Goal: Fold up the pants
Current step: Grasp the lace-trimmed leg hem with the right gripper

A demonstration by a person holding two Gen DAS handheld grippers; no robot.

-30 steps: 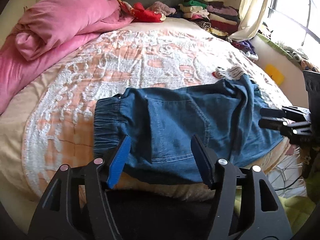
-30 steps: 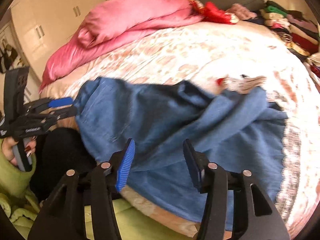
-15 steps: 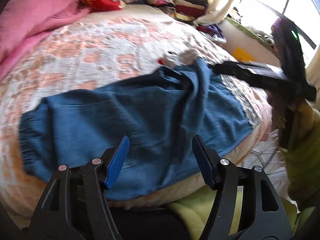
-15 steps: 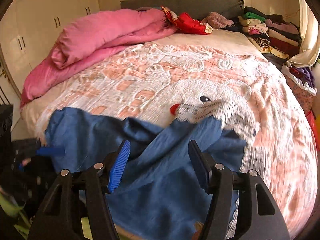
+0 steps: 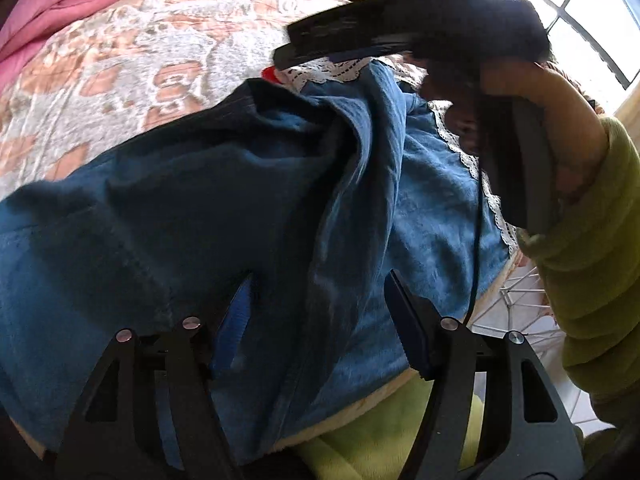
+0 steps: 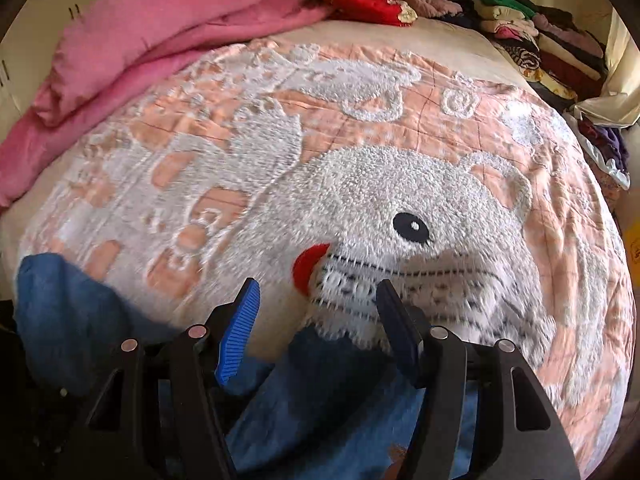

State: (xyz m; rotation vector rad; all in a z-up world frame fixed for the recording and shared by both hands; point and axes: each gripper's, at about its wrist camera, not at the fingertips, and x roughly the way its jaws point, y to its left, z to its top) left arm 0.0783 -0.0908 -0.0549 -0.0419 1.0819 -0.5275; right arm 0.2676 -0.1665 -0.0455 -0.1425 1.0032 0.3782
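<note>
Left claw wide, now lower over blue pants, right claw wide, advanced past the pants' edge over bedspread

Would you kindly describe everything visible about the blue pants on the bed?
The blue pants look like soft denim with stitched seams. They lie spread but rumpled across the near edge of the patterned bedspread, with a raised ridge of folds running through the middle and their lower edge draping over the mattress side. Both the left gripper and right gripper hover open above them, gripping nothing.
</note>
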